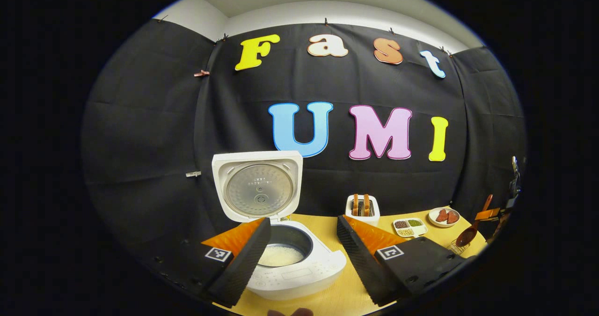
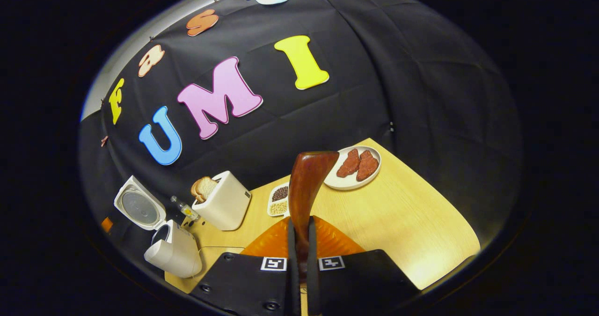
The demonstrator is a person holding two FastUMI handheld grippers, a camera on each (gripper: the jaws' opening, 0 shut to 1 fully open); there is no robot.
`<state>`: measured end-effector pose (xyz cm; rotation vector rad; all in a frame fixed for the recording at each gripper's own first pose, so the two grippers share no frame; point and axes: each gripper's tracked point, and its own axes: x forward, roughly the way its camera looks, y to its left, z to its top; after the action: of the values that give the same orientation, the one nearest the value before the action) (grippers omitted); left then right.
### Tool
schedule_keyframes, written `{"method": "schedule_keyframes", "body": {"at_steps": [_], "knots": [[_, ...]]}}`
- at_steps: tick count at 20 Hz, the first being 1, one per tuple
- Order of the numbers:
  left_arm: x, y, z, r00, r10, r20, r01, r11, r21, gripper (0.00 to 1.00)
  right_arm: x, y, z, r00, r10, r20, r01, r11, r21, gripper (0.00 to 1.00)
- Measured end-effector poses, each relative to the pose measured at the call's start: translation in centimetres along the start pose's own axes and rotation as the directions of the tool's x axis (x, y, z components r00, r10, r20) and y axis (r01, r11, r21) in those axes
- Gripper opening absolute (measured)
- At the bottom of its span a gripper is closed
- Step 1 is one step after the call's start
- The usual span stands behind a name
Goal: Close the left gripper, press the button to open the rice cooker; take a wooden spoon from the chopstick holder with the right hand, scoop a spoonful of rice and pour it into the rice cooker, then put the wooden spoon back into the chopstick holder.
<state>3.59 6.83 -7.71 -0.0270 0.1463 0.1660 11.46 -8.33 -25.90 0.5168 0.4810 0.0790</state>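
Note:
In the left gripper view the white rice cooker stands open, its lid tilted up and white rice in the pot. My left gripper is open, its fingers spread to either side of the cooker. At the far right, the right gripper holds the wooden spoon just above the wire chopstick holder. In the right gripper view my right gripper is shut on the spoon's handle, and the spoon's bowl points up and away. The open cooker stands far to the left there.
A white toaster with bread stands at the back of the wooden table. Beside it are a divided dish of grains and a plate of meat slices. A small bottle lies near the toaster.

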Motion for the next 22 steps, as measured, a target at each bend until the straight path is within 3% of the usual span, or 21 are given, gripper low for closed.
{"method": "schedule_keyframes", "body": {"at_steps": [5,11,14,17,22], "knots": [[0.3,0.9,-0.4,0.999,-0.047,-0.006,0.047,0.999,-0.005,0.97,-2.1,6.1,0.8,0.996,0.057,0.061,-0.055,0.998,-0.040,0.10],[0.3,2.3,-0.7,0.996,-0.093,-0.010,0.093,0.995,-0.026,0.97,-1.7,14.1,-1.7,0.990,0.113,0.080,-0.100,0.984,-0.149,0.10],[0.5,3.1,-1.1,0.994,-0.109,-0.017,0.109,0.994,-0.024,0.97,-0.1,15.3,-5.3,0.997,0.070,0.042,-0.054,0.950,-0.307,0.10],[0.6,4.0,-1.1,0.992,-0.124,-0.019,0.124,0.992,-0.021,0.97,1.6,16.4,-9.0,0.999,0.035,-0.004,-0.034,0.921,-0.388,0.10],[0.8,5.6,-1.7,0.991,-0.132,-0.029,0.132,0.991,-0.025,0.98,4.3,15.2,-12.6,0.996,-0.090,-0.004,0.072,0.820,-0.568,0.10]]}}
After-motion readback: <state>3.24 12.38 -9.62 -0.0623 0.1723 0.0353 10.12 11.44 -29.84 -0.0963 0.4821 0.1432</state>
